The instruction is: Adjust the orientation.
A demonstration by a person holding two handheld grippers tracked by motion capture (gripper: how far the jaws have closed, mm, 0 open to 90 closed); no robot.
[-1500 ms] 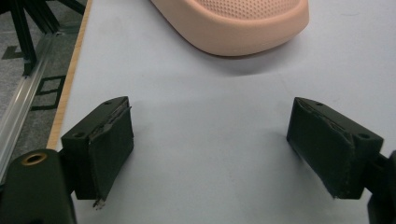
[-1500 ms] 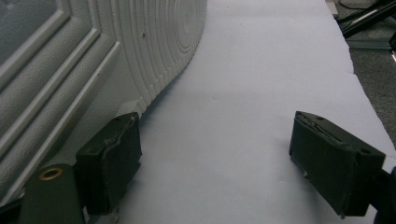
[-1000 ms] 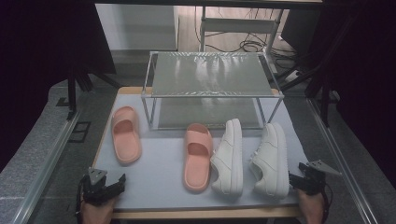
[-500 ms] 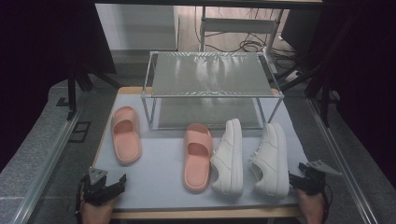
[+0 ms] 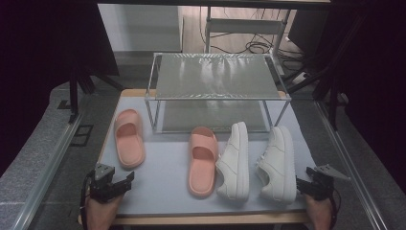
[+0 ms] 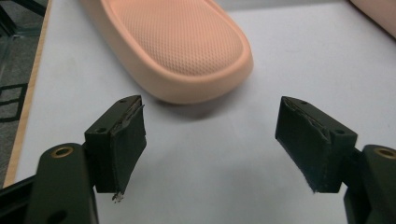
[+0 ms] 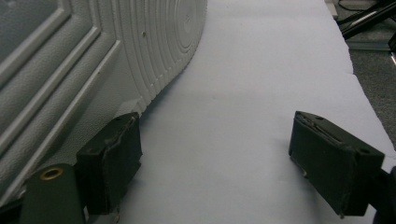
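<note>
Left gripper [image 5: 125, 180]: jaws wide, just been closing a bit, nothing between | right gripper [image 5: 300, 184] wide, empty, beside sneaker [image 5: 277, 163] sole | slide [image 5: 129, 138] heel just ahead of left gripper, left of rack [image 5: 218, 91] | advice: centre jaws on heel before pinching.

The left gripper [image 6: 210, 149] hangs over the pale table [image 6: 261, 79], its two black fingers [image 6: 122, 140] rising from seven and five o'clock, set wide apart with nothing between them after just closing a little. A pink slipper [image 6: 187, 42] lies at twelve o'clock, just beyond the fingers and apart from them.
</note>
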